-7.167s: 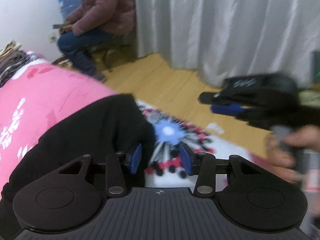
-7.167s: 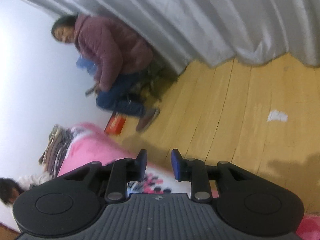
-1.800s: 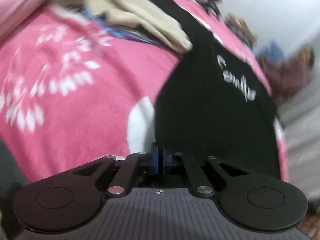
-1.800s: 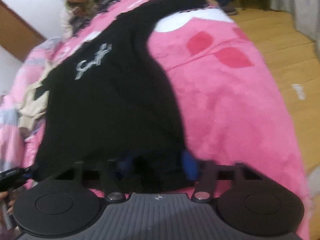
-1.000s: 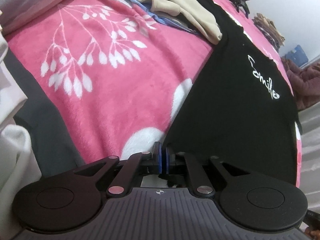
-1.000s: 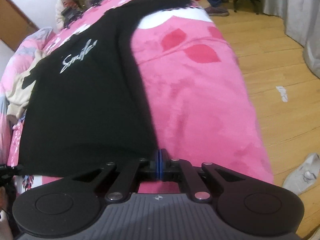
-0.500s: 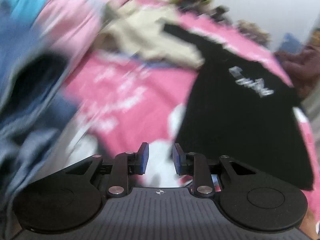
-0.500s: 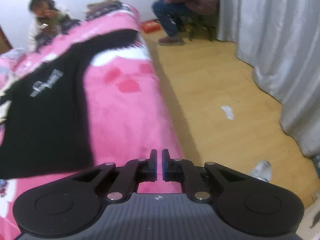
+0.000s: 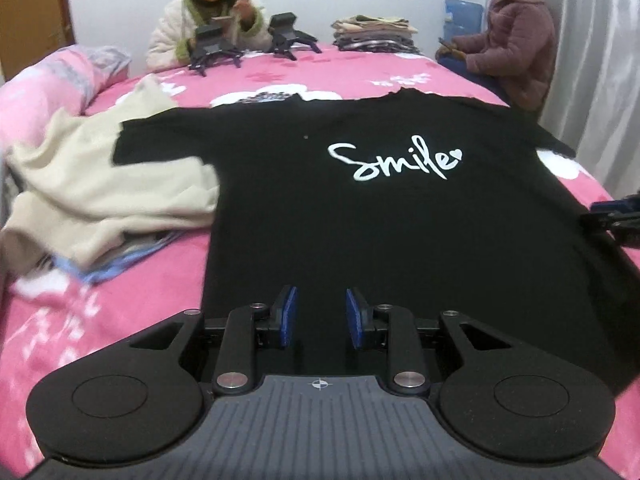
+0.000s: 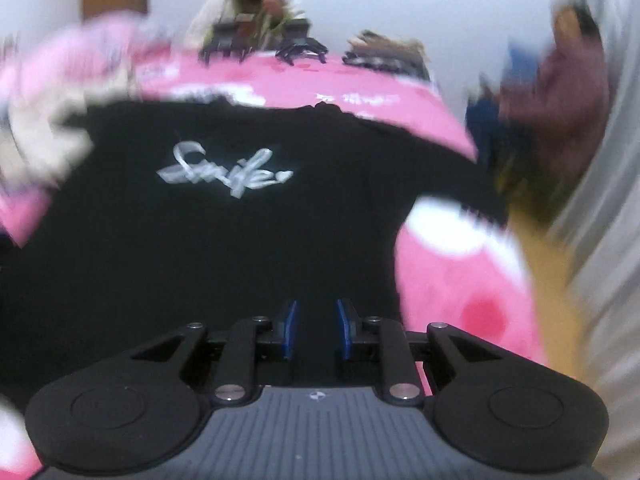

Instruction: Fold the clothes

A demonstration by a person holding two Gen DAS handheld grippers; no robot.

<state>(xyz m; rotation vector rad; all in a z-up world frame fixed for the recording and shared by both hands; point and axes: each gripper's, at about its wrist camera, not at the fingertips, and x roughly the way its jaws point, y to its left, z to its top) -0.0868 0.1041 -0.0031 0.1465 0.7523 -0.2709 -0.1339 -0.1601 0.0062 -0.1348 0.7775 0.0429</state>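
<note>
Your black T-shirt (image 9: 360, 208) lies spread flat, front up, on the pink bed cover (image 9: 120, 320). White "Smile" print (image 9: 394, 162) w/ a small heart sits on the chest. Collar points to the far end of the bed, hem toward you.

Left gripper (image 9: 319, 322): hangs over the hem end of the shirt, angled down. Blue pads (image 9: 289, 316) stand a little apart, black cloth showing through the gap but nothing between them, no grip. Jaws part-open.

Right gripper (image 10: 316, 330): view is heavily motion-blurred. Its jaws are opening; blue pads apart, nothing pinched between them. It's over the shirt's right side near the hem, w/ pink cover just beside to the right. In the left wrist view it pokes in at the right edge, beside the shirt's side seam.

Shirt's left sleeve lies on top of a cream garment (image 9: 92, 196), which is heaped at the left of the shirt; some blue-edged cloth (image 9: 120, 268) sticks out under that heap.

Far end of bed: stack of folded clothes (image 9: 374, 34), two spare grippers (image 9: 256, 46) resting on the cover. A person in a white jacket (image 9: 200, 28) sits behind them; another in a maroon padded coat (image 9: 508, 44) sits at the right by the grey curtain (image 9: 600, 60).
</note>
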